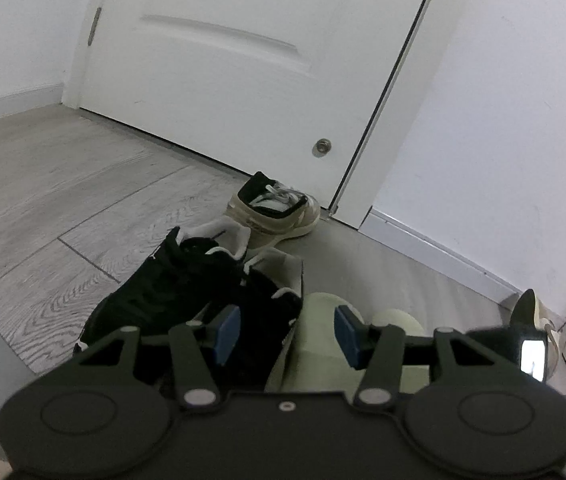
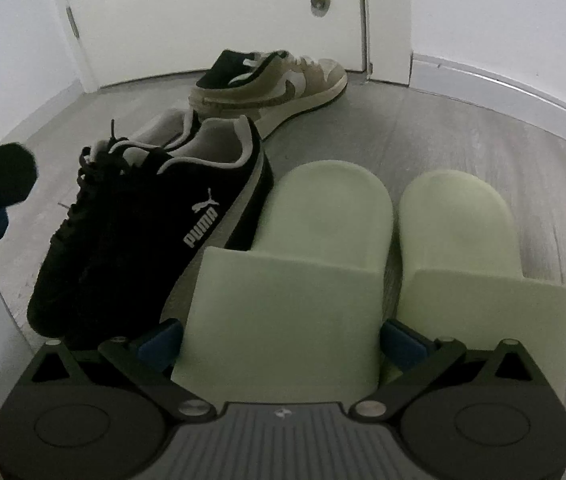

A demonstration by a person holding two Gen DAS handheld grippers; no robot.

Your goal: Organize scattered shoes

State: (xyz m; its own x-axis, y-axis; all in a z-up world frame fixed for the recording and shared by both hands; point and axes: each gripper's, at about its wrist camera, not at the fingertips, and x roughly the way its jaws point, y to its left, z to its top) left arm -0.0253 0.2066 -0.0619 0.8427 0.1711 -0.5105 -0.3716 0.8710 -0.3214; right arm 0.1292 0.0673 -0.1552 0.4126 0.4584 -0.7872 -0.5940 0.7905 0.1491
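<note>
Two pale green slippers lie side by side on the floor, the left slipper [image 2: 303,280] and the right slipper [image 2: 475,280]. My right gripper [image 2: 283,344] is open wide, and its blue pads stand on either side of the left slipper's strap. A pair of black sneakers [image 2: 143,240] sits just left of the slippers. Behind them, by the door, lies a beige sneaker [image 2: 275,84]. My left gripper [image 1: 287,334] hangs half open above the black sneakers [image 1: 171,300] and a green slipper [image 1: 319,320], with nothing pressed between its pads. A second beige shoe [image 1: 545,316] peeks in at the far right, mostly hidden.
A white door [image 1: 223,80] with a low metal knob [image 1: 322,147] closes off the back. White walls and a baseboard [image 1: 443,252] run along the right. Grey wood-look floor [image 1: 63,184] stretches to the left of the shoes.
</note>
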